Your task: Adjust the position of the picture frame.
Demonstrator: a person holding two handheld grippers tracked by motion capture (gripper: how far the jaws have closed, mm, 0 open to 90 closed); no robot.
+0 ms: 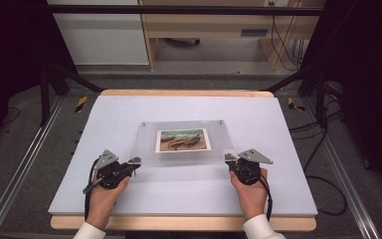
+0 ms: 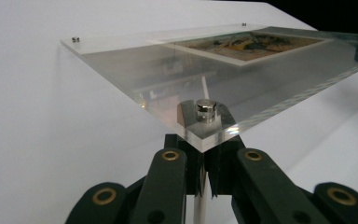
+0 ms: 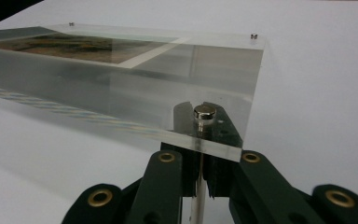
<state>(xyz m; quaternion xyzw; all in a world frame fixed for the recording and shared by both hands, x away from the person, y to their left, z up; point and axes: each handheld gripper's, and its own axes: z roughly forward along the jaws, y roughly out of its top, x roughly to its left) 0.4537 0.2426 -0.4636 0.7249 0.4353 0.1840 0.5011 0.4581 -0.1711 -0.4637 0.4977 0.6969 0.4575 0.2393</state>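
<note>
A clear acrylic picture frame (image 1: 144, 149) holding a landscape photo (image 1: 182, 140) hovers low over the white tabletop (image 1: 104, 119), raised at its near edge. My left gripper (image 1: 135, 161) is shut on the metal standoff post (image 2: 199, 205) under the frame's near left corner, below a silver screw cap (image 2: 205, 108). My right gripper (image 1: 228, 158) is shut on the post (image 3: 196, 200) under the near right corner, capped by another silver screw (image 3: 204, 113). In the left gripper view (image 2: 206, 163) and the right gripper view (image 3: 200, 163) the black jaws meet around the posts beneath the plate. Two more small screws mark the far corners.
The white board lies on a wooden table (image 1: 179, 222) whose edge shows front and back. Black stand legs (image 1: 59, 74) rise at both far corners. Metal rails (image 1: 15, 174) run along each side, with cables (image 1: 323, 184) on the floor to the right. A light cabinet (image 1: 99, 35) stands behind.
</note>
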